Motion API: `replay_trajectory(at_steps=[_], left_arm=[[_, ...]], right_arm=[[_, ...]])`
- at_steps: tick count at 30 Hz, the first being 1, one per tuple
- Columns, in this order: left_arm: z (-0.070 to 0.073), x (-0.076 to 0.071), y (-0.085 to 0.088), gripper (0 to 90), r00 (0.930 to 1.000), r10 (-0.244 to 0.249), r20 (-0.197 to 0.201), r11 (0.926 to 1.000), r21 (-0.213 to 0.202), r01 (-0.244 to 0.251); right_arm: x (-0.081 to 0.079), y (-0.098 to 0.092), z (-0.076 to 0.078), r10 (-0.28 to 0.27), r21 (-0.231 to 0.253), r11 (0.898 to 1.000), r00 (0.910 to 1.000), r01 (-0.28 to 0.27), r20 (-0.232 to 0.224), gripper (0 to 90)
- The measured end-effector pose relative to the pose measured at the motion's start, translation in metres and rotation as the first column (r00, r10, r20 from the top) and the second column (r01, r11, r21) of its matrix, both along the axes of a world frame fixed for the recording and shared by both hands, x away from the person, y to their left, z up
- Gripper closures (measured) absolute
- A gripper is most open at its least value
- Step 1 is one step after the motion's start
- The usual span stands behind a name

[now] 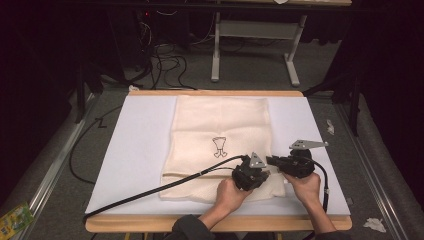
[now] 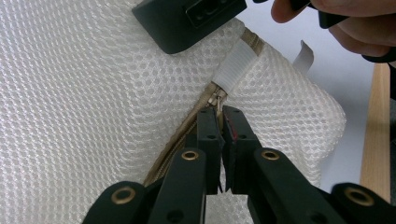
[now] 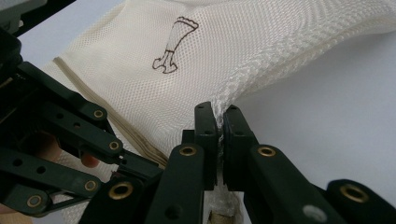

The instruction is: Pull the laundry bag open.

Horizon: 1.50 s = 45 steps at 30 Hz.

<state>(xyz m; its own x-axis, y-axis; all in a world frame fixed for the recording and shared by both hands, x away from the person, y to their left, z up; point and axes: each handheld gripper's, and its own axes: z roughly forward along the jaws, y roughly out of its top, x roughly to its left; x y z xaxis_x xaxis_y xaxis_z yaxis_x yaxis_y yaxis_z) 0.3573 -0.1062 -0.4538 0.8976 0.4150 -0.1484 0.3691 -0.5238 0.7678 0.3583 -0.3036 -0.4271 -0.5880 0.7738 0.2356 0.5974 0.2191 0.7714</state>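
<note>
In the left gripper view we see the left gripper [image 2: 219,114] with its jaws closed down to a sliver, pinching the small metal zipper pull [image 2: 216,99] of the mesh laundry bag [image 2: 84,93], right where the tan zipper line [image 2: 180,135] meets a white fabric tab [image 2: 236,65] above centre. In the right gripper view the right gripper [image 3: 219,116] has its jaws closed too, clamped on the edge of the mesh near the lower centre of the frame, the fabric lifted slightly into a ridge running toward the upper right. From the high view, the bag lies flat on the white sheet [image 1: 135,150] covering the counter, in the middle of the frame, with a small dark drawing [image 1: 219,147] on it. Both hands enter from the bottom edge and sit close together at the bag's lower right corner, the left hand [image 1: 231,194] tilted toward the right, the right hand [image 1: 304,185] just beside it.
</note>
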Motion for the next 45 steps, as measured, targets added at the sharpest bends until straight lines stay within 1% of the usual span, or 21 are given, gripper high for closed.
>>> replay_trajectory(at_steps=[1, 5, 10, 19, 21, 23, 30, 37, 45], left_arm=[[0.0, 0.0, 0.0, 86.5, 1.0, -0.004, -0.001, 1.0, 0.003, 0.004], [0.0, 0.0, 0.001, 86.6, 0.9999, -0.011, 0.0, 0.9999, 0.008, 0.011], [0.003, 0.0, 0.002, 86.6, 0.9999, -0.017, 0.0, 0.9998, 0.011, 0.017], [0.003, -0.001, 0.004, 86.7, 0.9997, -0.023, 0.0, 0.9995, 0.019, 0.023], [0.004, -0.002, 0.004, 86.7, 0.9997, -0.025, 0.005, 0.9995, 0.021, 0.025], [0.004, -0.002, 0.005, 86.7, 0.9997, -0.021, 0.012, 0.9991, 0.037, 0.02], [0.004, -0.002, 0.006, 86.7, 0.9997, -0.022, 0.014, 0.9993, 0.032, 0.022], [0.005, -0.002, 0.007, 86.7, 0.9995, -0.023, 0.023, 0.9989, 0.042, 0.022], [0.007, -0.003, 0.008, 86.7, 0.9991, -0.028, 0.032, 0.9985, 0.049, 0.027]], right_arm=[[0.0, -0.002, -0.001, -0.004, 0.001, 1.0, 1.0, 0.004, -0.007, 87.6], [0.0, -0.004, -0.003, -0.006, -0.002, 1.0, 0.9999, 0.005, -0.01, 87.6], [-0.001, -0.005, -0.003, -0.001, -0.011, 1.0, 1.0, 0.001, -0.002, 87.7], [-0.002, -0.006, -0.005, 0.001, -0.019, 1.0, 1.0, -0.001, -0.004, 87.7], [-0.002, -0.006, -0.005, 0.003, -0.023, 1.0, 1.0, -0.003, -0.002, 87.7], [-0.002, -0.007, -0.005, 0.001, -0.023, 1.0, 1.0, -0.001, -0.002, 87.7], [-0.003, -0.01, -0.006, -0.001, -0.019, 1.0, 1.0, 0.001, -0.003, 87.7], [-0.002, -0.012, -0.009, -0.005, -0.014, 1.0, 0.9999, 0.005, -0.012, 87.7], [-0.002, -0.011, -0.01, -0.009, -0.029, 1.0, 0.9999, 0.009, -0.013, 87.7]])
